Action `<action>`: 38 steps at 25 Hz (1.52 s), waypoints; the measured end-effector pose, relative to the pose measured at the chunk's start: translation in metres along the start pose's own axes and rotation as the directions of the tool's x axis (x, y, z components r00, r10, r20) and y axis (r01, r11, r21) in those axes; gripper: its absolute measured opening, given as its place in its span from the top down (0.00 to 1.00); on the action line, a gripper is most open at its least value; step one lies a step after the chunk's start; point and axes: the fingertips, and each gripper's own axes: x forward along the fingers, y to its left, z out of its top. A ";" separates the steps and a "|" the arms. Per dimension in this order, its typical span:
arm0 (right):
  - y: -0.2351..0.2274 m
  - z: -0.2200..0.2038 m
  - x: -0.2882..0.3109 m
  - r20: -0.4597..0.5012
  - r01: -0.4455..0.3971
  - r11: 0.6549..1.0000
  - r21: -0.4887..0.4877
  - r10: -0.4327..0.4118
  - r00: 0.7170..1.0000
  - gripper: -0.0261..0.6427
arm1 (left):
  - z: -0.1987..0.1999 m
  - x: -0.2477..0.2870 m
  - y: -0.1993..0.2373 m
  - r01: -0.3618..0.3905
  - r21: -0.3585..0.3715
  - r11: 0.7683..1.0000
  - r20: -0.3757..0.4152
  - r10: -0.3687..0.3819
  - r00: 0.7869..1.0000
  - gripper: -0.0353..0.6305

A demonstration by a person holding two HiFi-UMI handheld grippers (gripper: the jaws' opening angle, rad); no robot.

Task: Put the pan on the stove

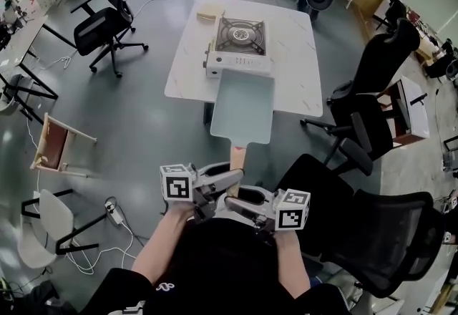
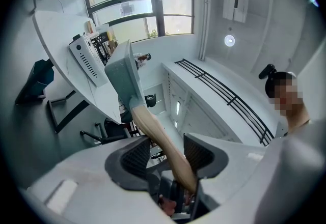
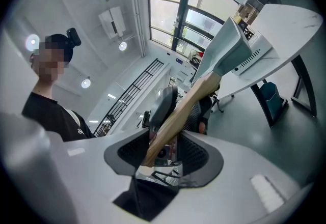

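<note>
A pale blue square pan (image 1: 243,109) with a wooden handle (image 1: 237,157) hangs in the air just in front of the white table (image 1: 293,41). On that table sits a portable gas stove (image 1: 241,36). My left gripper (image 1: 232,181) and right gripper (image 1: 240,200) meet on the handle's near end, both shut on it. In the left gripper view the handle (image 2: 158,136) runs up between the jaws of the left gripper (image 2: 167,154) to the pan (image 2: 122,70), beside the stove (image 2: 86,60). In the right gripper view the handle (image 3: 178,111) lies in the right gripper (image 3: 163,154), with the pan (image 3: 224,50) beyond.
A tan block (image 1: 209,11) lies on the table behind the stove. Black office chairs stand at far left (image 1: 107,16), at the right (image 1: 372,84) and close by my right side (image 1: 386,235). A tipped wooden frame (image 1: 57,145) and a power strip (image 1: 114,213) lie on the floor at left.
</note>
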 end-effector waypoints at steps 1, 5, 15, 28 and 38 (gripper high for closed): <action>-0.001 0.003 0.000 -0.001 -0.002 1.000 0.001 0.002 1.000 0.69 | 0.003 0.001 0.001 -0.001 0.000 1.000 0.003 0.001 1.000 0.63; -0.006 0.008 0.002 -0.012 -0.011 1.000 0.000 0.011 1.000 0.69 | 0.009 0.003 0.006 -0.009 0.003 1.000 0.013 0.009 1.000 0.63; -0.016 0.020 0.004 -0.017 -0.021 1.000 -0.002 0.021 1.000 0.69 | 0.021 0.008 0.014 -0.014 0.004 1.000 0.028 0.014 1.000 0.63; -0.042 0.058 0.009 -0.011 -0.007 1.000 0.002 0.007 1.000 0.69 | 0.057 0.029 0.034 -0.005 -0.003 1.000 0.019 0.006 1.000 0.63; -0.068 0.086 0.020 -0.028 -0.015 1.000 0.027 0.016 0.999 0.69 | 0.089 0.038 0.058 -0.027 -0.022 0.999 0.027 0.027 0.999 0.63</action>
